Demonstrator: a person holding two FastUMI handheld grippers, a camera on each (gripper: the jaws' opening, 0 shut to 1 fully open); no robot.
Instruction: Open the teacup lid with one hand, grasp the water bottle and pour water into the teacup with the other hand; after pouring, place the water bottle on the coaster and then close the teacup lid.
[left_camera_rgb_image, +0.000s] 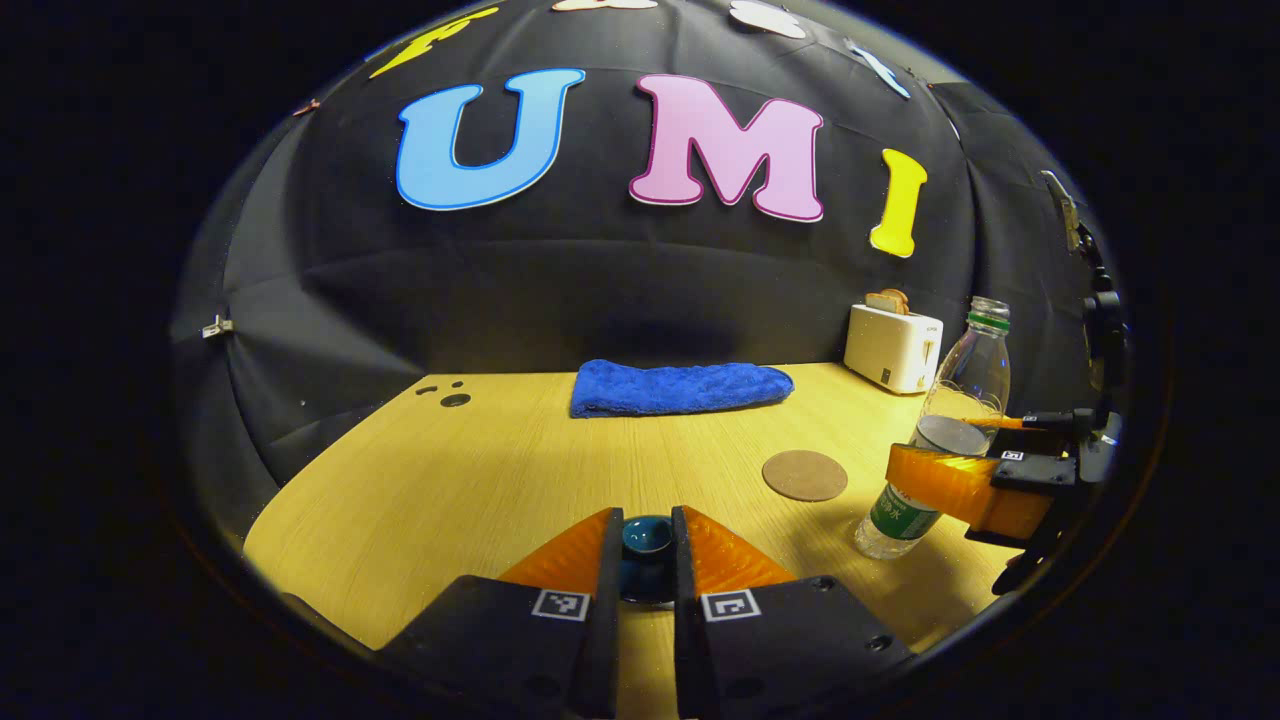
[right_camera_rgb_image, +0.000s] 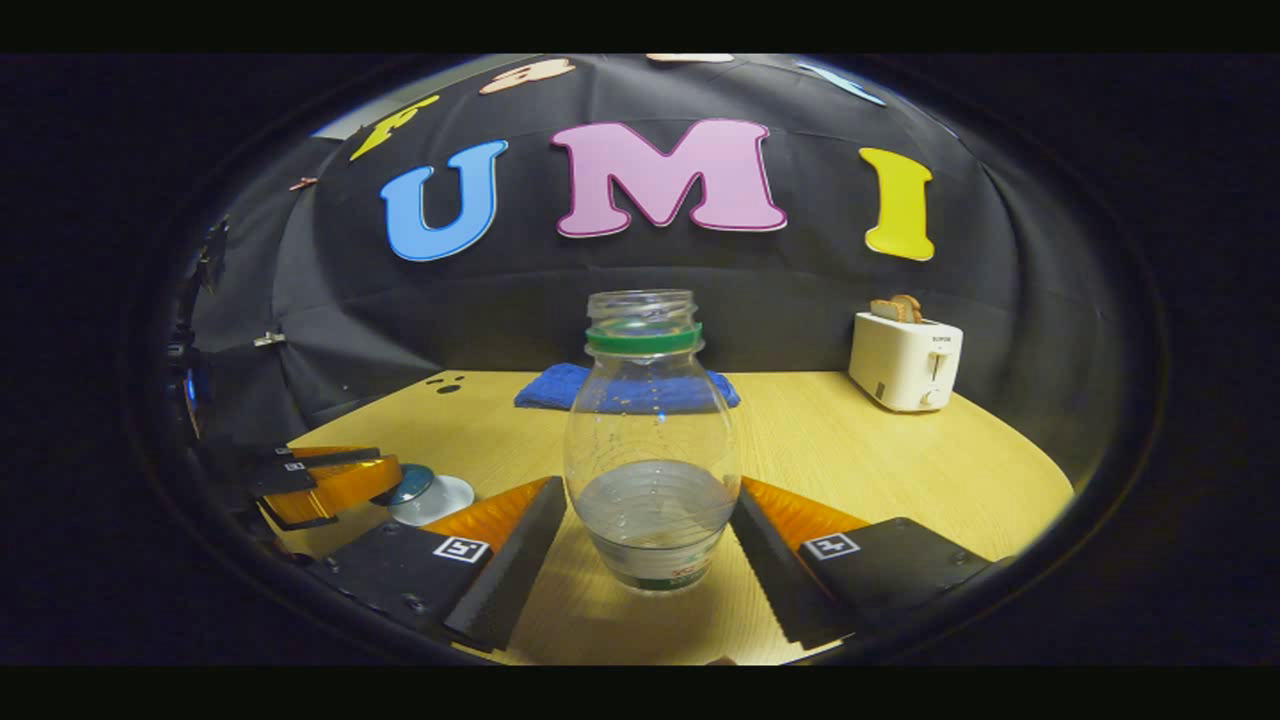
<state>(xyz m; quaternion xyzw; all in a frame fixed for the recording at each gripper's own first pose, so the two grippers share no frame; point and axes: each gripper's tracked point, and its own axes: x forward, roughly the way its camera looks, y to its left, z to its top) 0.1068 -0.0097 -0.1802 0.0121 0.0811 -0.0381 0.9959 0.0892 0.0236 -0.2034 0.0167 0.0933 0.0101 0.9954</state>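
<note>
Currently the teacup lid (left_camera_rgb_image: 646, 535) is pinched by its knob between the fingers of the left tool (left_camera_rgb_image: 646, 560). The right tool (right_camera_rgb_image: 648, 545) stands released, the water bottle (right_camera_rgb_image: 650, 440) between its parted fingers, not yet clasped. Closing on the bottle seems called for next. Beyond, the coaster (left_camera_rgb_image: 805, 475) lies on the tabletop (left_camera_rgb_image: 480, 480).

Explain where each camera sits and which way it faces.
Left gripper view: rides the left gripper, low over the table, facing the back wall; its fingers close on the lid.
Right gripper view: rides the right gripper, facing the same wall; its fingers flank the bottle.
Shared: bottle, towel, toaster, and each other's gripper.
</note>
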